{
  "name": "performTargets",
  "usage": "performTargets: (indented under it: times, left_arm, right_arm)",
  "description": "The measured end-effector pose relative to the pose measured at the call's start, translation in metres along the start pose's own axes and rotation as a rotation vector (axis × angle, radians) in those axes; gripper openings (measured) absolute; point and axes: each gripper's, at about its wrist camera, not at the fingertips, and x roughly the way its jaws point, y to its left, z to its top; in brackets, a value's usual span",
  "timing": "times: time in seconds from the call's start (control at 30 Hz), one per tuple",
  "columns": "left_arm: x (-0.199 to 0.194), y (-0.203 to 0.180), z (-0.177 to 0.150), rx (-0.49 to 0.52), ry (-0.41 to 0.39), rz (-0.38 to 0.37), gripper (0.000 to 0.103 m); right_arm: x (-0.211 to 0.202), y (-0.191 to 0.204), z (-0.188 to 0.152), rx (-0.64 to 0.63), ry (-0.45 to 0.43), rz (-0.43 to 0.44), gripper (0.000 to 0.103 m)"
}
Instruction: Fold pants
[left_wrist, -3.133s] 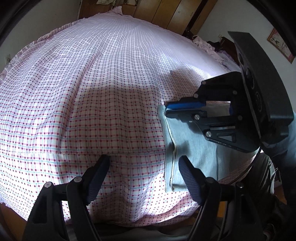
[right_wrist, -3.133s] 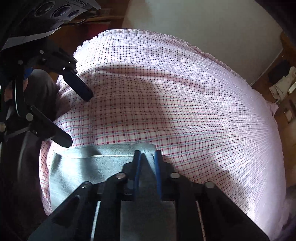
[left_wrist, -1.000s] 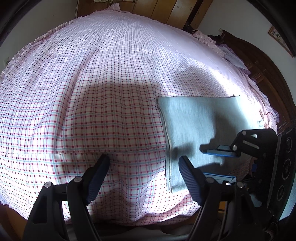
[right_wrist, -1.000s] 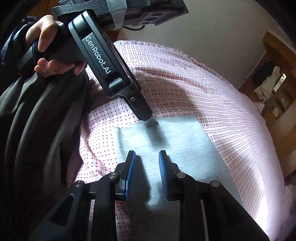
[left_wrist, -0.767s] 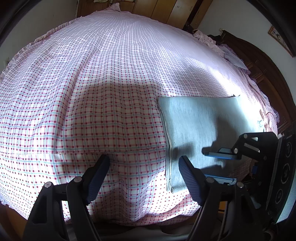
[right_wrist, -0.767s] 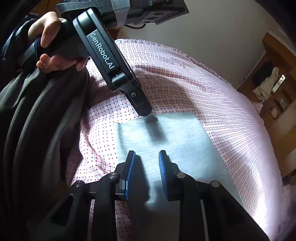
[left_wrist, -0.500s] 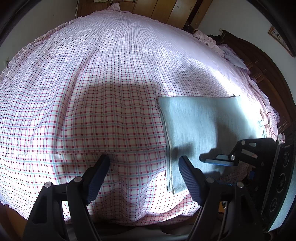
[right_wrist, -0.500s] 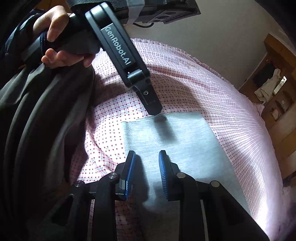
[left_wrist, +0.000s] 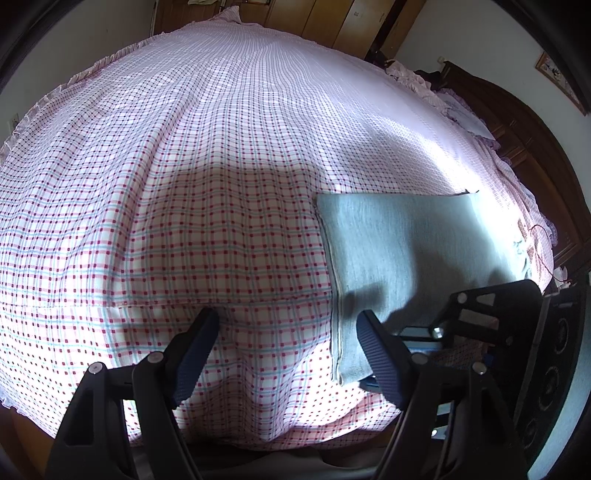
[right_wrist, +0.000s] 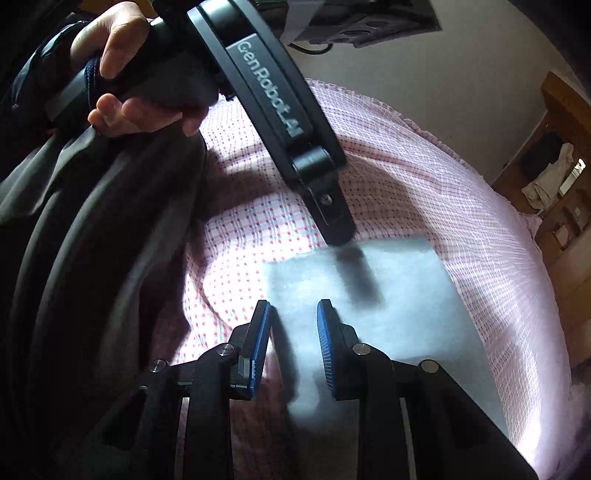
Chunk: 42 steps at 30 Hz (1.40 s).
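Note:
The grey pants (left_wrist: 406, 251) lie folded into a flat rectangle on the checked bedsheet (left_wrist: 184, 184), near the bed's front right edge. They also show in the right wrist view (right_wrist: 406, 295). My left gripper (left_wrist: 286, 325) is open and empty, held above the sheet just left of the pants' seamed edge. My right gripper (right_wrist: 293, 317) is open and empty, its blue pads (right_wrist: 327, 347) hovering over the near edge of the pants. In the right wrist view, a hand holds the left gripper's body (right_wrist: 280, 122) above the pants' far edge.
The bed fills most of the left wrist view. Wooden wardrobe doors (left_wrist: 332, 22) stand behind it and a dark wooden headboard (left_wrist: 524, 140) runs along the right. The person's dark clothing (right_wrist: 92, 258) is at the bed's edge on the left of the right wrist view.
The right gripper let go of the pants and drew back to their near edge, jaws now open. The pants lie flat. The left gripper stayed open and nearly still.

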Motion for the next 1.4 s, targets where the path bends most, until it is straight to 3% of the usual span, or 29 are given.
performTargets:
  times: [0.1,0.17,0.6,0.73,0.83,0.93,1.0,1.23,1.4]
  left_arm:
    - [-0.001,0.002,-0.001,-0.004,-0.004,-0.003,0.081]
    - [-0.002,0.004,-0.002,-0.006,-0.005,-0.007,0.081]
    - [-0.003,0.003,-0.001,-0.003,0.001,0.001,0.081]
    - [-0.002,0.001,-0.001,-0.010,-0.001,0.001,0.081]
    - [-0.004,-0.004,0.000,0.002,-0.012,0.027,0.081]
    - [-0.006,-0.022,0.002,0.074,-0.026,0.090,0.081]
    - [-0.006,-0.037,0.005,0.108,-0.029,0.089,0.081]
    - [-0.006,-0.092,0.031,0.174,-0.104,-0.063,0.081]
    - [0.029,-0.110,0.035,0.199,-0.051,-0.155,0.081]
  right_arm:
    - [0.013,-0.001,0.007,0.002,0.016,-0.002,0.017]
    - [0.015,-0.004,0.009,0.043,0.008,0.015,0.000]
    - [0.022,0.010,0.013,0.025,-0.004,0.002,0.000]
    - [0.011,0.013,0.012,0.052,-0.014,0.028,0.015]
    - [-0.008,0.010,0.003,0.085,-0.043,0.004,0.015]
    - [-0.032,-0.005,-0.019,0.164,-0.050,-0.028,0.017]
    - [-0.045,-0.020,-0.038,0.221,-0.027,-0.070,0.018]
    - [-0.105,-0.085,-0.123,0.458,0.075,-0.258,0.018]
    - [-0.142,-0.106,-0.188,0.620,0.163,-0.386,0.018]
